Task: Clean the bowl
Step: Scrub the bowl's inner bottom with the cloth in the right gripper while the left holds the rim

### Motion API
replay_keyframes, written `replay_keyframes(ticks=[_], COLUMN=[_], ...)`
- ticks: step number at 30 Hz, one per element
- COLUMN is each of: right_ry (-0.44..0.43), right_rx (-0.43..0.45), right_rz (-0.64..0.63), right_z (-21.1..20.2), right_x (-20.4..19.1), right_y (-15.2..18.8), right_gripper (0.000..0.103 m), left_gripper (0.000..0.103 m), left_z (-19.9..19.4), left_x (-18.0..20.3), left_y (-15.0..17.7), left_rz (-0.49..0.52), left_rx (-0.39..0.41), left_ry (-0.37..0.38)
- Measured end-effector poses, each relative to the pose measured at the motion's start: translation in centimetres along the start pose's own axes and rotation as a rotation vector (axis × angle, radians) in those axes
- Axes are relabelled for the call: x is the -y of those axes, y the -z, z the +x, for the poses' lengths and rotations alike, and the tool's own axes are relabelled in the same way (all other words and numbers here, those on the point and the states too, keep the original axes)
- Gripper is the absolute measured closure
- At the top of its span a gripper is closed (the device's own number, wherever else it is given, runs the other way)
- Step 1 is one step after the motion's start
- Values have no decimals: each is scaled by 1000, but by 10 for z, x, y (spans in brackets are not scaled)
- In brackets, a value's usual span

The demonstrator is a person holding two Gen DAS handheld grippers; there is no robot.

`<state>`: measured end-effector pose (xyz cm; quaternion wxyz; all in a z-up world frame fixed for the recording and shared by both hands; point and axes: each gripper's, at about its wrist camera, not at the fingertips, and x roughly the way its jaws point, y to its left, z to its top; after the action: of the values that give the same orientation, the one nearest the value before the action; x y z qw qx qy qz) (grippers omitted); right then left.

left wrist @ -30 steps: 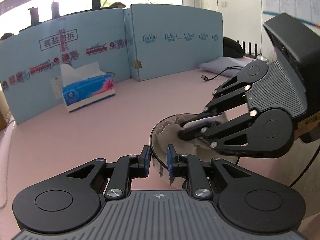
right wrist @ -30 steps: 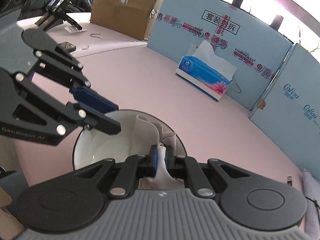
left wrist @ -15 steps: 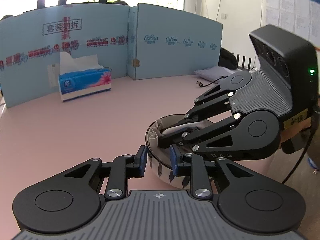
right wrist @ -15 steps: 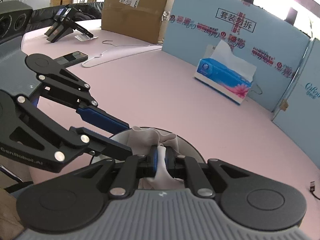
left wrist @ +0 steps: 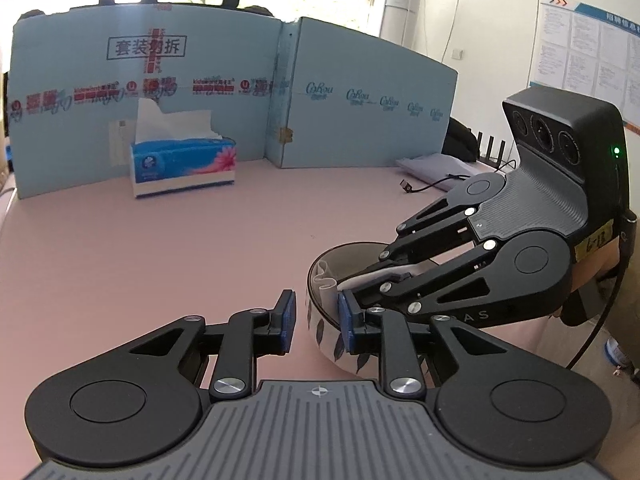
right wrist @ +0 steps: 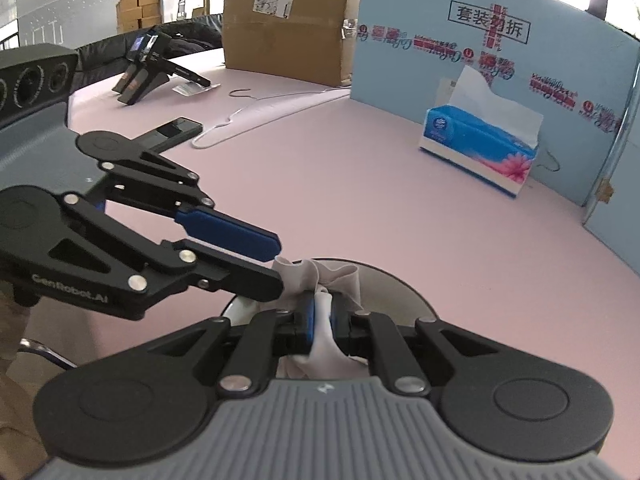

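The bowl (left wrist: 320, 320) on the pink bench (left wrist: 160, 248) is straddled at its near rim by the slightly parted left tool (left wrist: 314, 320), while a cloth (right wrist: 322, 320) is pinched inside it by the fully closed right tool (right wrist: 322, 322).

Daylight floods in from windows beyond the fingers (left wrist: 287, 316), blowing the top edge of both views to white glare. The pink counter (left wrist: 160, 248) is evenly lit with soft, faint shadows. Fisheye distortion bends the blue panels (right wrist: 500, 40) and darkens the corners. Focus is sharp, without motion blur.
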<state>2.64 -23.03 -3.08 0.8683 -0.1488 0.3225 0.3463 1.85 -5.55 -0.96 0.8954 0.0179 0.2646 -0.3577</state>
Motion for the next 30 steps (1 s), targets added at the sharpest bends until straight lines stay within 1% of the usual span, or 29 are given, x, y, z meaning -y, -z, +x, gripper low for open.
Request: replay_keyframes(ticks=[3,5,7,12,18,20,25,30], right_ry=[-24,-38,-54,-136,-197,-212,-193,-114], right_rx=[2,2,0,-15,-33,-53,-120,-198], right_rz=[15,20,24,36,39,23,-81,-151], right_z=[-1,-2,-2,-6,-11,-11,-14,-11], right_x=[3,3,4,7,11,10,1,3], right_y=[1,1,1,3,4,4,3,1], right_gripper=[95,95,95,94,94,94,93,93], left_gripper=[74,74,73,73,73,73,72,70], left_z=[-3,-2,0,4,5,5,6,7], left_x=[-7,-9,-9,-9,-10,-10,-4,-2], left_y=[-2,-3,-3,-4,-4,-4,-2,-1], left_rz=[-38,-41,-40,-52,-56,-53,-29,-26], left_rx=[16,6,1,-2,-1,-3,-12,-11], left_ry=[4,-12,-4,-1,4,4,7,9])
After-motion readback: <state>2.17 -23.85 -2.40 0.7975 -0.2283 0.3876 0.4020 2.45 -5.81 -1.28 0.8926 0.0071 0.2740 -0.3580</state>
